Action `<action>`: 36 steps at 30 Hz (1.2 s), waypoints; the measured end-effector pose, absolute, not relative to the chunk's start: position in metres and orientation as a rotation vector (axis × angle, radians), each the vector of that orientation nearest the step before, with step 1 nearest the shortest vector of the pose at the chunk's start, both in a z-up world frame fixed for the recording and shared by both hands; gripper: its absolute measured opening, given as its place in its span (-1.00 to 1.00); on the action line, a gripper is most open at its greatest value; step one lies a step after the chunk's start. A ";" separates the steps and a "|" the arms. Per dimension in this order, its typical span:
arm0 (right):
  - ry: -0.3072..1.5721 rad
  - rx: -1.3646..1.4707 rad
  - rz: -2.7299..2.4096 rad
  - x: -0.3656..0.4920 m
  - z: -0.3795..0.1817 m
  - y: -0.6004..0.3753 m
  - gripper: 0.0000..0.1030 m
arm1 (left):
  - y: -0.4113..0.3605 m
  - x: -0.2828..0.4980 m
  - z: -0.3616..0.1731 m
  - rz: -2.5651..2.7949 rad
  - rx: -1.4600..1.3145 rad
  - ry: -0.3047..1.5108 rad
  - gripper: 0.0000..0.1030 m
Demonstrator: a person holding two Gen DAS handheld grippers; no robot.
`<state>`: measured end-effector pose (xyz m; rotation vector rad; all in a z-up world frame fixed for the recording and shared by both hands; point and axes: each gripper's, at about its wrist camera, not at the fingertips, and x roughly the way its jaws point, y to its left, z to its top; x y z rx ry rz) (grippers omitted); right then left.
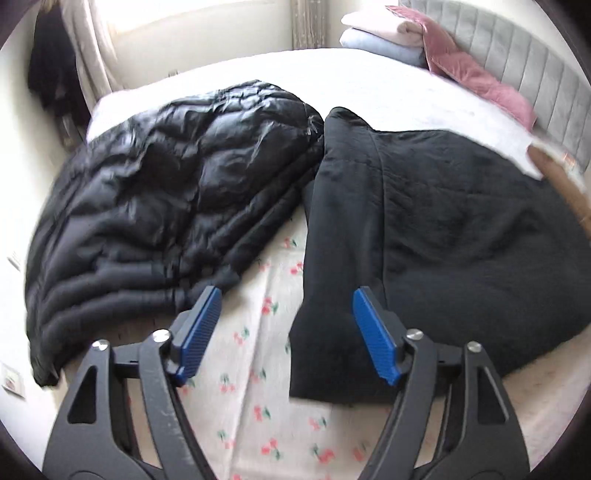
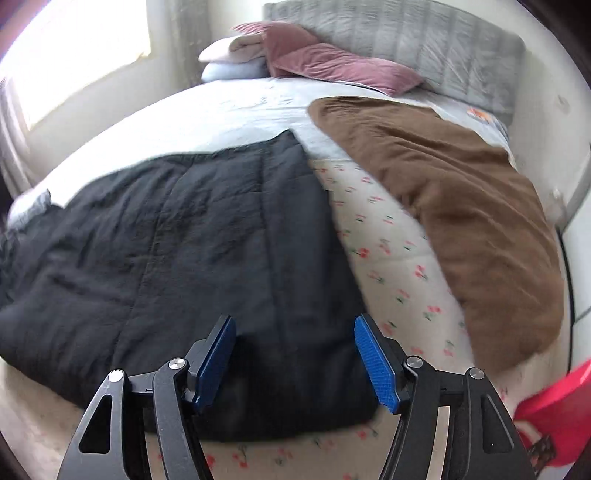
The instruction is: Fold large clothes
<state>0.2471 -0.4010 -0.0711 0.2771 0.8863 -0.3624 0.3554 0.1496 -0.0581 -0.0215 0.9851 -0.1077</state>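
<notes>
Cherry-print bed (image 1: 255,369) with shiny black puffer jacket (image 1: 166,192), matte black garment (image 2: 166,258), brown garment (image 2: 461,221), pink pillow (image 2: 332,66).

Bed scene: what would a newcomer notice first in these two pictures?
First, the dark clothes on the bed: a shiny black puffer jacket on the left and a matte black coat in the middle. Next, a brown garment lies to the right of the coat, and pink pillows lean at the grey headboard. Both hand-held grippers, left and right, are open and hold nothing.

red object (image 2: 554,402) cut off at right edge, unidentifiable; brown cloth (image 1: 565,184) blurred, mostly out of the left wrist view.
</notes>
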 end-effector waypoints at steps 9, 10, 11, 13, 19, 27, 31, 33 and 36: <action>0.827 0.936 -0.267 0.204 -0.128 -0.451 0.79 | 0.164 0.368 -0.125 -0.341 -0.667 1.236 0.67; 0.805 0.983 -0.243 0.209 -0.133 -0.452 0.79 | 0.165 0.369 -0.129 -0.350 -0.734 1.213 0.66; 0.780 1.016 -0.232 0.213 -0.136 -0.455 0.79 | 0.167 0.374 -0.134 -0.359 -0.816 1.175 0.57; 0.714 1.063 -0.225 0.220 -0.137 -0.457 0.40 | 0.172 0.379 -0.144 -0.312 -0.938 1.145 0.02; 0.635 0.944 -0.219 0.222 -0.084 -0.438 -0.43 | 0.173 0.350 -0.076 -0.338 -0.893 0.906 -0.41; 0.758 0.881 -0.231 0.189 -0.108 -0.422 -0.30 | 0.203 0.292 -0.104 -0.139 -0.720 1.009 -0.15; 0.780 0.899 -0.320 0.174 -0.127 -0.429 0.34 | 0.208 0.296 -0.126 -0.040 -0.666 1.035 0.09; 0.775 0.859 -0.356 0.167 -0.110 -0.427 0.36 | 0.198 0.296 -0.095 -0.016 -0.542 0.969 0.09; 0.736 0.710 -0.417 0.158 -0.072 -0.409 0.36 | 0.171 0.280 -0.055 -0.020 -0.372 0.851 0.27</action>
